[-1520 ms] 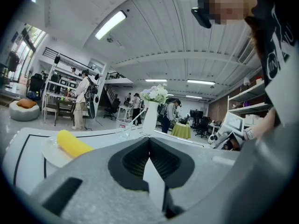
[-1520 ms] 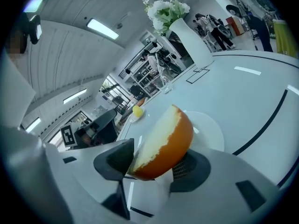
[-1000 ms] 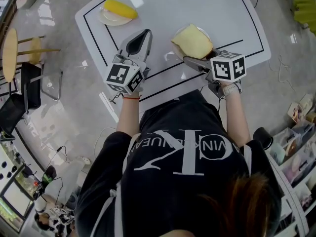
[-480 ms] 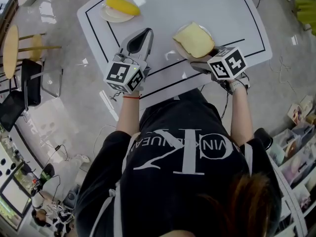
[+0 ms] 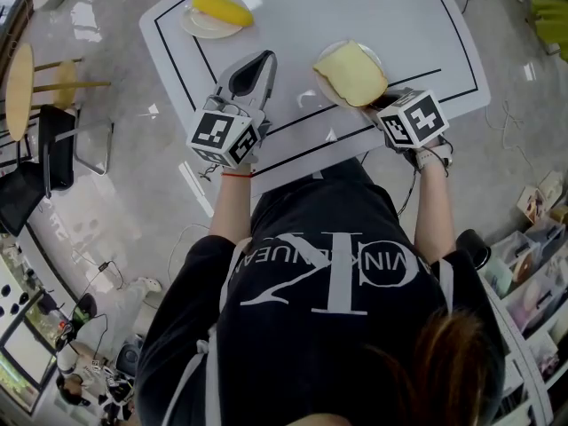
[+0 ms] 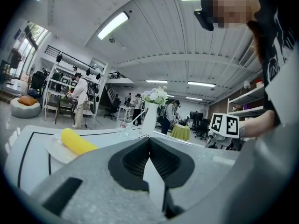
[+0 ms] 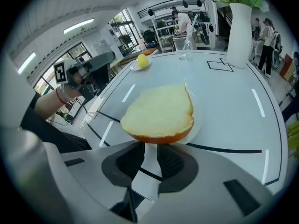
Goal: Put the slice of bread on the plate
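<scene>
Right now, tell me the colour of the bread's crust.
Orange-brown, on the bread; clearest in right gripper view.

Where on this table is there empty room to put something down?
Free: the table between the corn plate and the bread plate, and right of the bread up to the black line. Crowded: the near edge, by the left hand-held gripper.

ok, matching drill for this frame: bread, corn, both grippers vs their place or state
1 slice of bread
2 corn cob
3 left gripper
4 right gripper

A jaws together, empty
B on small plate, far left in head view
C flat on plate
D jaws slightly apart, tips just short of the bread

Pairs: 1-C, 2-B, 3-A, 4-D.
Note: the right gripper's jaws have just been closing, nothing between them.
</scene>
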Tool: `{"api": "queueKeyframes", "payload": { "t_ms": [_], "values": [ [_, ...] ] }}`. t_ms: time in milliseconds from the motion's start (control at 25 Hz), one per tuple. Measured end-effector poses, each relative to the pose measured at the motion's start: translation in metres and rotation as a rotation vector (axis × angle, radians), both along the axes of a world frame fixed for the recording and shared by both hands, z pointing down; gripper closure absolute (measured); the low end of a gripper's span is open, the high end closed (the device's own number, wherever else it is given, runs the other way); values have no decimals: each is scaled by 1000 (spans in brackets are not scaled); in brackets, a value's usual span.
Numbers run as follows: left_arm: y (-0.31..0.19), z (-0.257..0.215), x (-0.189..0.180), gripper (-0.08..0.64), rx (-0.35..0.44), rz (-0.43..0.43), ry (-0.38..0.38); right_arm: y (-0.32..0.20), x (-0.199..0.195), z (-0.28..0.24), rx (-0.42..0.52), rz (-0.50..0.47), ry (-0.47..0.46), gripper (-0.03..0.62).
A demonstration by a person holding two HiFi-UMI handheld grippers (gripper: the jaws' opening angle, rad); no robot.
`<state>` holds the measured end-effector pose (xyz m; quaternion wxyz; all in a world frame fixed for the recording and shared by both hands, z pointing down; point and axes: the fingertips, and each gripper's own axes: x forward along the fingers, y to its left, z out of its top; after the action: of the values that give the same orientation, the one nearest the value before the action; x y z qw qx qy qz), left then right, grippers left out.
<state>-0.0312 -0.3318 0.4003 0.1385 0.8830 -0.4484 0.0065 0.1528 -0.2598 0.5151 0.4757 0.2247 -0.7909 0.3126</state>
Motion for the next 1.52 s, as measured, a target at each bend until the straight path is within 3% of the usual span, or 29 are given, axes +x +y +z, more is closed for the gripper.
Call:
{"api": "queueKeyframes", "payload": {
  "t_ms": [120, 360, 880, 1520],
  "values": [
    [-1, 1, 1, 560, -1, 8, 3, 1, 4, 1, 1, -4, 24, 546],
    [-1, -2, 7, 560, -1, 29, 12, 8, 14, 5, -8, 18, 50, 571],
    [-2, -7, 21, 560, 21, 83, 10, 17, 14, -8, 50, 75, -37, 591],
    [1, -25, 22, 560, 59, 100, -2, -6, 18, -57, 336, 206, -165, 591]
  ]
}}
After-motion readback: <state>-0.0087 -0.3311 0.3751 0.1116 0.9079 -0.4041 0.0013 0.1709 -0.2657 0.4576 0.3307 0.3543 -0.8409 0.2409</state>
